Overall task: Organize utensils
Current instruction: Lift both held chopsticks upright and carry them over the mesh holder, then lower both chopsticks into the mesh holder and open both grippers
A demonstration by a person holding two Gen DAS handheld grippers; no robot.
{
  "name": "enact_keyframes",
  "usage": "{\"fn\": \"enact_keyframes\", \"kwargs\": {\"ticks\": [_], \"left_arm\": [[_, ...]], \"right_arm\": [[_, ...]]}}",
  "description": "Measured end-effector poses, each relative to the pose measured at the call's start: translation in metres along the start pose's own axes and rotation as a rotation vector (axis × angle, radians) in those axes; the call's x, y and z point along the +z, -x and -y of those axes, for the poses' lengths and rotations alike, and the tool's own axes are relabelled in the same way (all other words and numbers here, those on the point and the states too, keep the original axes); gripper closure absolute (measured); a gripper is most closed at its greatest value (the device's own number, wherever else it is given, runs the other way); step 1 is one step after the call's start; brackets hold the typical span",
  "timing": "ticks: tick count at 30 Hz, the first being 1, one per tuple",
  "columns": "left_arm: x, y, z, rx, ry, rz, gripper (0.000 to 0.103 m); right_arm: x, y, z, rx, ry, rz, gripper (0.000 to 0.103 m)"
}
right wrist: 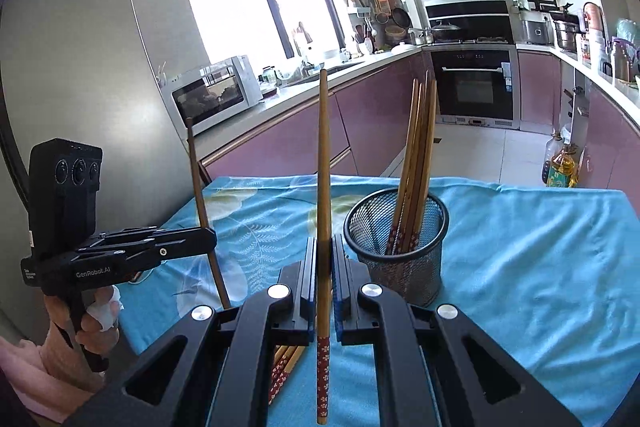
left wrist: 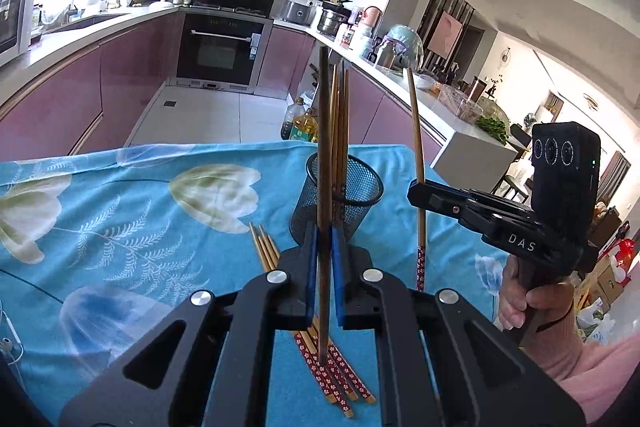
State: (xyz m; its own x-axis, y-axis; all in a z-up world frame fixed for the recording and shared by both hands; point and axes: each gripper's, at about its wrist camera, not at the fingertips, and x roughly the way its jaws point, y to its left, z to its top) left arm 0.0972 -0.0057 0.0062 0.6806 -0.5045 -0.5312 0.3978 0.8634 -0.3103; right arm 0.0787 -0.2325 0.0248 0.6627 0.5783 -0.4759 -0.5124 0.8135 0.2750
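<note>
My left gripper [left wrist: 325, 233] is shut on a plain dark brown chopstick [left wrist: 323, 147], which it holds upright above the table. My right gripper [right wrist: 323, 245] is shut on a lighter chopstick [right wrist: 323, 167] with a red flowered end, also upright. Each gripper shows in the other's view: the right gripper [left wrist: 418, 189] to the right of the cup, the left gripper [right wrist: 208, 237] to its left. A black mesh cup [left wrist: 352, 187] [right wrist: 400, 255] stands on the cloth between them with several chopsticks upright in it. Several loose chopsticks [left wrist: 332, 367] [right wrist: 286, 359] lie on the cloth below the grippers.
The table is covered by a blue flowered cloth [left wrist: 140, 219] [right wrist: 540, 267]. Its far edge drops to the kitchen floor, where oil bottles [left wrist: 300, 125] stand. A white cable [left wrist: 10, 339] lies at the cloth's left edge. A person's hand [left wrist: 520, 303] in a pink sleeve holds the right gripper's handle.
</note>
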Motion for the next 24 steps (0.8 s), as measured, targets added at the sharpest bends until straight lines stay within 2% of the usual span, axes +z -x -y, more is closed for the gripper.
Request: {"fn": "enact_keyframes", "kwargs": {"ticks": [17,24], "left_arm": [[0.08,-0.002,0.03,-0.019,-0.047,0.182,0.095],[0.102,-0.011,0.035,0.0,-0.059,0.216,0.095]], "right_arm": [[0.057,-0.01,0.02,-0.063,0.027,0.175,0.097],[0.071,-0.024,0.024,-0.108,0.041,0.226,0.097]]}}
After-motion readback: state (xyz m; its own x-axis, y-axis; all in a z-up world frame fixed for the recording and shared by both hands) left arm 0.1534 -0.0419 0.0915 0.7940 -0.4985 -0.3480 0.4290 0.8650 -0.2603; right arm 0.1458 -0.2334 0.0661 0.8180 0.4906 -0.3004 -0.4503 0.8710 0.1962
